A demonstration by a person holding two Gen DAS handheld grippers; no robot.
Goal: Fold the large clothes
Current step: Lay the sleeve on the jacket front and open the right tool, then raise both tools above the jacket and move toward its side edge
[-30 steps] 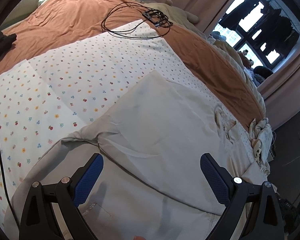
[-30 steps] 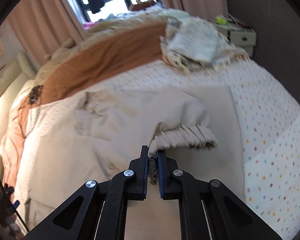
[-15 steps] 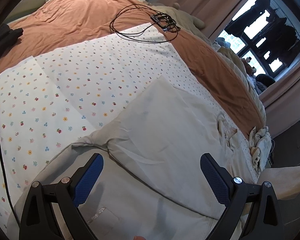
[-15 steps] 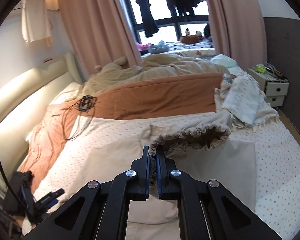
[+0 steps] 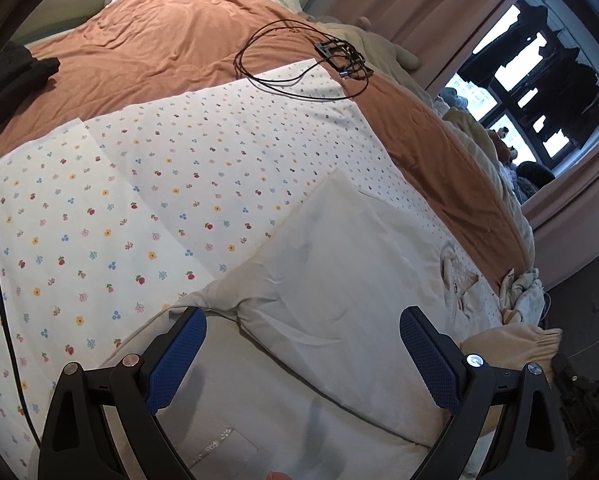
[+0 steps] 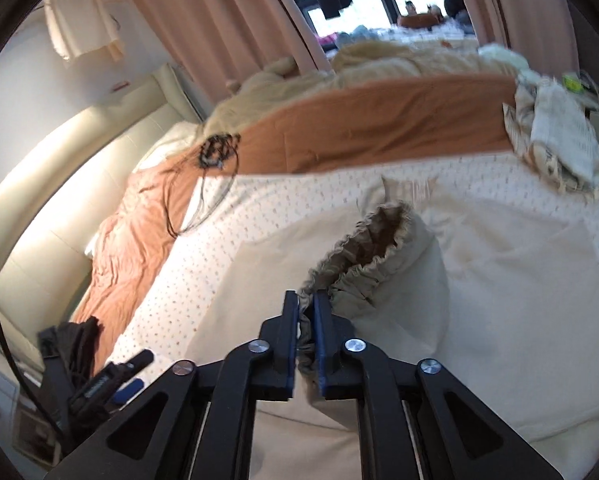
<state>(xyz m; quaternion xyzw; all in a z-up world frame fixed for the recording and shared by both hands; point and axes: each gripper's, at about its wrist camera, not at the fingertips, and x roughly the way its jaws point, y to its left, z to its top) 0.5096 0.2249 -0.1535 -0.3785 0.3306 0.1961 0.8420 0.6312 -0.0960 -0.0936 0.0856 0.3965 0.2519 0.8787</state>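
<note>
A large cream garment [image 5: 339, 264] lies spread on the flowered bedsheet [image 5: 139, 184]; it also shows in the right wrist view [image 6: 519, 288]. My left gripper [image 5: 303, 352] is open and empty, hovering just above the garment's near part. My right gripper [image 6: 306, 312] is shut on the gathered elastic cuff [image 6: 363, 264] of a sleeve and holds it lifted above the garment body. The same lifted cuff [image 5: 515, 340] shows at the right edge of the left wrist view.
A rust-brown blanket [image 5: 159, 40] covers the bed's far side, with a black cable and small device [image 5: 339, 54] on it. A crumpled patterned cloth [image 6: 559, 136] lies at the bed's far right corner. Dark clothing [image 6: 75, 340] sits left. Curtains and a window stand behind.
My right gripper has carried the held cuff leftward across the garment, and the cuff now enters the left wrist view. My left gripper stays open and has barely moved.
</note>
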